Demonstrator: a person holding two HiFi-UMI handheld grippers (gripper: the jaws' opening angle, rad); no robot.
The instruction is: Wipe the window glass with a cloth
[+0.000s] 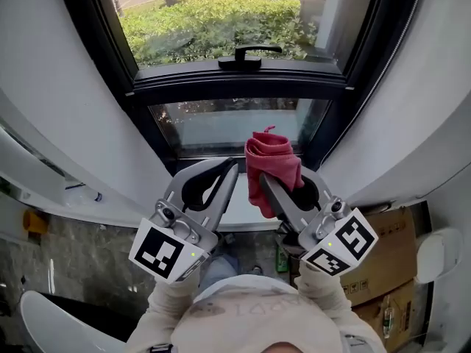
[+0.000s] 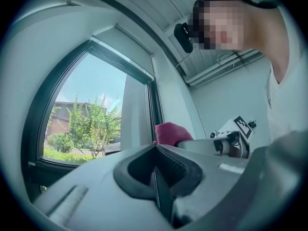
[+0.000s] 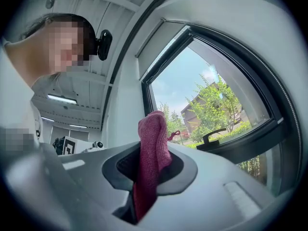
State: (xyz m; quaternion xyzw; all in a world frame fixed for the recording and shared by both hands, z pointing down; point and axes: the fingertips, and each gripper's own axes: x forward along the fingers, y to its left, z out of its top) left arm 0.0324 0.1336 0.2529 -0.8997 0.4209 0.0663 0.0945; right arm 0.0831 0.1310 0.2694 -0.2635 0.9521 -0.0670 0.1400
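Left hand-held gripper (image 2: 155, 147) closed; right hand-held gripper (image 3: 146, 154) pinches cloth (image 1: 272, 160) pointing toward window glass (image 1: 221, 123).

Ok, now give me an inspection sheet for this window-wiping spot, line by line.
Surface: window glass, the lower pane, set in a shut black frame.
Job's things: red cloth, bunched and standing up out of the right claw; contact with the glass cannot be told.
Clutter: cardboard boxes on the floor, low at the right.
Grippers: right claw shut on the red cloth; left claw shut, nothing in it.
Cables: nothing seen.
Surroundings: window handle above the pane; green shrubs outside; white walls on both sides.
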